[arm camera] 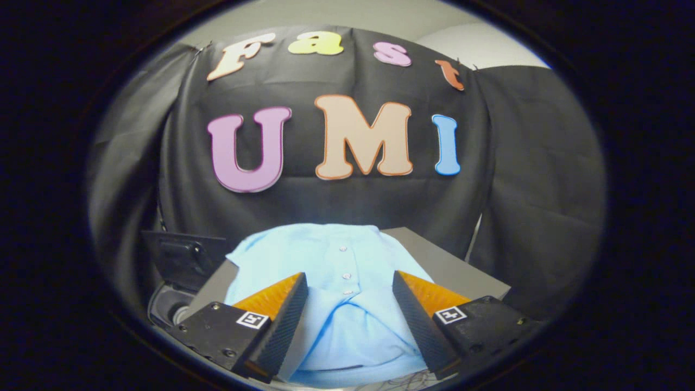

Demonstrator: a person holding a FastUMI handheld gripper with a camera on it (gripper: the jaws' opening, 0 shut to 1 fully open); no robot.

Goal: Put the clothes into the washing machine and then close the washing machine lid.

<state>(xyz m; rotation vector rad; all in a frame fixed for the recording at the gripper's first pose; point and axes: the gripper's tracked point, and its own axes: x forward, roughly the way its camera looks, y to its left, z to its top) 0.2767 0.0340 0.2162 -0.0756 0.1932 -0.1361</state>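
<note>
At the far left we see the washing machine [182, 271], a dark body with its lid raised and a rounded opening low beside the grey table [461, 271]; we cannot tell whether anything lies inside it. To its right a light blue shirt [331, 255] with a row of small buttons lies spread on that grey table, reaching from just ahead of our fingers to the black cloth wall [543, 190] behind. Our gripper [350, 282] hangs over the shirt with its fingers wide apart, the collar and button placket showing between them, neither finger pressing on the fabric.
</note>
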